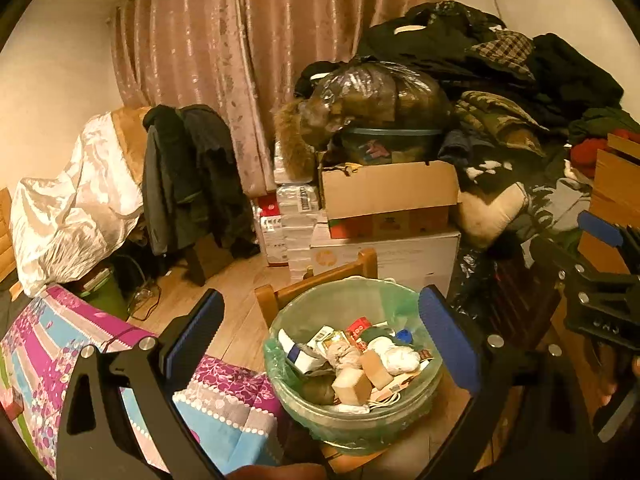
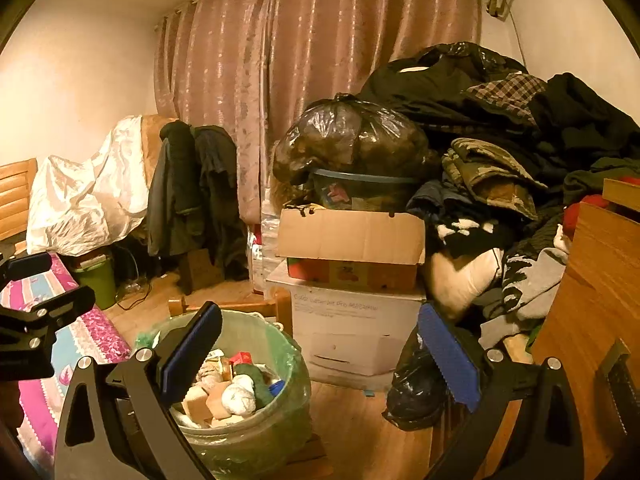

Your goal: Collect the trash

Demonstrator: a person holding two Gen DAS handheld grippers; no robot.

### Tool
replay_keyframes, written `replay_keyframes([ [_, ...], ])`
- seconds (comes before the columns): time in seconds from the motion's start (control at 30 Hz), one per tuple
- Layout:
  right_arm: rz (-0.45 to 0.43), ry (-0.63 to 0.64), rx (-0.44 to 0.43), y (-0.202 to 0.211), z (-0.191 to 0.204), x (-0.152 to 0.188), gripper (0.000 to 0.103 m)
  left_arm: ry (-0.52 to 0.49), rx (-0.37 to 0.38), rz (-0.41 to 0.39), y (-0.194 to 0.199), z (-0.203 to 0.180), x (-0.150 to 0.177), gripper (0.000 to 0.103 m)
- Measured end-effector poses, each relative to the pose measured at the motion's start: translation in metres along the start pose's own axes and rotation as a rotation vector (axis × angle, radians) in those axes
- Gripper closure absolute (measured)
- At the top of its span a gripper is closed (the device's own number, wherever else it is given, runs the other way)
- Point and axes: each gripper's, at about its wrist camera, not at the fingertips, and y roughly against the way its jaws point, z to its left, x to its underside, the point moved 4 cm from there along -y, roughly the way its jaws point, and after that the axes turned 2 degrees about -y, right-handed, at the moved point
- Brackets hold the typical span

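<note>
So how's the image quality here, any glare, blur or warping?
Left wrist view: warm yellow light, strong fisheye bending, black corners, glare on the white satin cover. Right wrist view: same tint and warping, shiny highlights on the black trash bag, slight softness throughout.

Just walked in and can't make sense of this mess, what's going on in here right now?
A person is collecting trash with a handheld gripper in each hand. Both the left gripper and the right gripper are open and empty, held above a bin lined with a green bag. The bin is already fairly full of wrappers, wadded paper and small boxes. Around it are stacked cardboard boxes, a tied black bag and heaped clothes.
</note>
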Motion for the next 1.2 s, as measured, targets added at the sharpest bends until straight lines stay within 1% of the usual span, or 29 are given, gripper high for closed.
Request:
replay_keyframes([
  [0.2,-0.008,-0.021,0.016,0.002,-0.009,-0.004,0.005,-0.018,0.096,0.032,-0.005,-0.001,0.002,0.009],
  [0.33,-0.009,-0.022,0.012,0.003,-0.009,-0.006,0.005,-0.04,0.133,0.046,-0.01,0.001,0.003,0.009],
  [0.43,-0.002,0.007,0.003,0.002,-0.003,-0.007,0.005,-0.058,0.152,0.049,-0.011,0.001,0.004,0.009],
  [0.57,-0.001,0.053,0.002,0.001,0.006,-0.012,0.005,-0.028,0.158,0.046,-0.012,0.009,0.004,0.008],
  [0.7,0.005,0.059,0.002,0.001,0.009,-0.014,0.005,0.004,0.15,0.053,-0.015,0.019,0.008,0.008],
  [0.83,0.02,0.062,-0.005,-0.001,0.013,-0.012,0.005,0.022,0.104,0.041,-0.013,0.027,0.012,0.007],
  [0.9,0.027,0.068,-0.008,-0.003,0.015,-0.01,0.005,0.014,0.076,0.035,-0.013,0.028,0.014,0.007],
  [1.03,0.033,0.069,-0.019,-0.004,0.019,-0.006,0.005,0.009,0.042,0.033,-0.013,0.031,0.013,0.007],
  [1.2,0.057,0.028,-0.035,-0.008,0.017,0.001,0.005,0.032,0.002,0.075,-0.016,0.036,0.013,0.007],
])
